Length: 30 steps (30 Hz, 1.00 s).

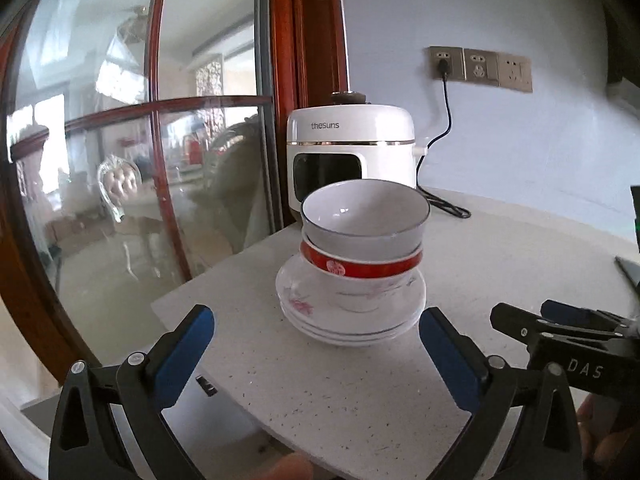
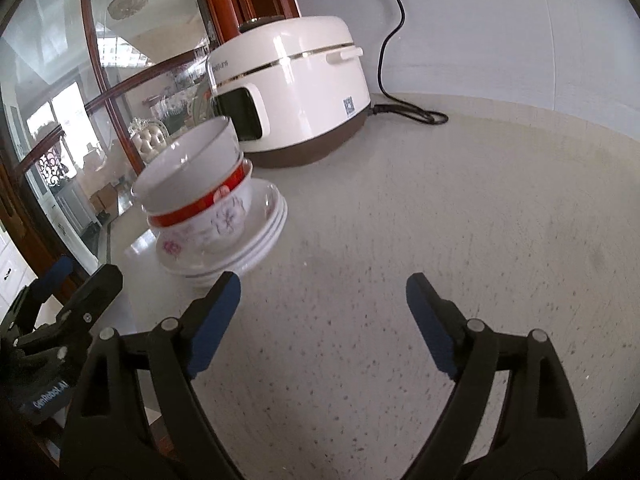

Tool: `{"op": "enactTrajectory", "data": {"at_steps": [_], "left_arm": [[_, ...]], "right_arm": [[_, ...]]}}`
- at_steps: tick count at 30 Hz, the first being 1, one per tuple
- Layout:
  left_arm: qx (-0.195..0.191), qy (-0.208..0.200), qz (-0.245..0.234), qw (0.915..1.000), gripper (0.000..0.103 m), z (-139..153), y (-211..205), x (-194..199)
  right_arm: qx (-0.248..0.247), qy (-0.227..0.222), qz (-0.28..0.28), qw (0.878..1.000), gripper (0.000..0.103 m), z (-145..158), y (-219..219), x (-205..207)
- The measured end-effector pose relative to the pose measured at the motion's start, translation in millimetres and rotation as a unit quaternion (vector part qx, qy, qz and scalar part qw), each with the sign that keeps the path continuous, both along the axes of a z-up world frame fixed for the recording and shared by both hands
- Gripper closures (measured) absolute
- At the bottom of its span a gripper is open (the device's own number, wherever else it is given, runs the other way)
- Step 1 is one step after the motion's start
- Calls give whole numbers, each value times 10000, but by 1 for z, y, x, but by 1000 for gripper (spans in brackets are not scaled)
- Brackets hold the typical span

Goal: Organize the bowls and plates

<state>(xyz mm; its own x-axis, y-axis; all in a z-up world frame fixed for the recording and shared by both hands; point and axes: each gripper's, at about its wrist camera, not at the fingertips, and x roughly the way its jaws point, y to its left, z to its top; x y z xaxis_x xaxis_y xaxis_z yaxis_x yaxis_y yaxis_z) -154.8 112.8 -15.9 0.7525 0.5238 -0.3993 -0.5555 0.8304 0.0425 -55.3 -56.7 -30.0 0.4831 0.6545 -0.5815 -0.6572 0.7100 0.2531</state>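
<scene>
Both claws, left claw (image 1: pixel 316 334) and right claw (image 2: pixel 322 304), are gaping wide and empty, so I am judging the stack of bowls and plates (image 1: pixel 352 280) at twelve o'clock finished, needing only withdrawal.

The left gripper (image 1: pixel 316 332) and the right gripper (image 2: pixel 323 300) hang side by side, jaws spread wide, both holding nothing.

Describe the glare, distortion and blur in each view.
Left wrist view: the glass door is washed with bright reflections, its red frame bowed by the fisheye; the bowls are sharp. Right wrist view: reflections fill the glass, glare glints on the rice cooker, and the countertop curves at the edges, slightly soft.
</scene>
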Motion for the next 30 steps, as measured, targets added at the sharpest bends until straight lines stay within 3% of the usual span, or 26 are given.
{"op": "enactTrajectory", "data": {"at_steps": [3,30], "left_arm": [[-175,44,-82,9998,0,-8,2,1],[-151,19,5,9999,0,-11,1,4]], "right_arm": [[115,11,16,9999,16,1,-5,-1],[46,108,-41,9999,15,-2,-5,-1]]}}
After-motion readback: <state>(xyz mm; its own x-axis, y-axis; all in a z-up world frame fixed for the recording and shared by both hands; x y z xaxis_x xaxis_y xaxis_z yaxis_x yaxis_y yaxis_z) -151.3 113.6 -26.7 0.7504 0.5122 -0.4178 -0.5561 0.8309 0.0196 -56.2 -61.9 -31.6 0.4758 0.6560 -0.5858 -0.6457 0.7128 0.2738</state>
